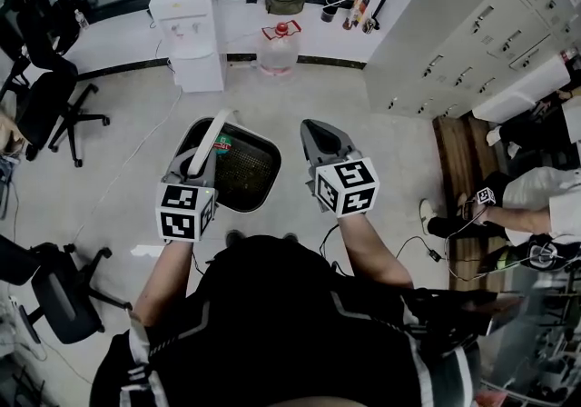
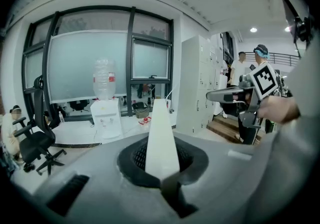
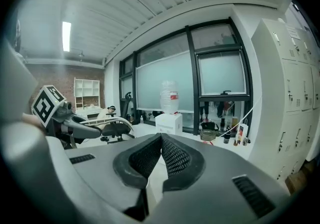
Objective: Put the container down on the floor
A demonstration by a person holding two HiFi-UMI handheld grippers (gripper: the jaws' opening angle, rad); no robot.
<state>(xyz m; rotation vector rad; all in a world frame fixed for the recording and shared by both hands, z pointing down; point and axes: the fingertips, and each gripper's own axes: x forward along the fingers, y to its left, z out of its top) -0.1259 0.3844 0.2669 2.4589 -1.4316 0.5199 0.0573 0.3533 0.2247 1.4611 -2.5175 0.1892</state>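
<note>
A black container (image 1: pixel 238 180) with a mesh lining sits at frame centre, holding something green and red too small to identify. The left gripper (image 1: pixel 205 156) is clamped on its white handle (image 1: pixel 216 131); whether the base touches the pale floor (image 1: pixel 136 178) is unclear. The right gripper (image 1: pixel 313 131), just right of the container, is closed and empty. A water dispenser (image 1: pixel 188 28) stands upper left, with white lockers (image 1: pixel 472 24) upper right.
</note>
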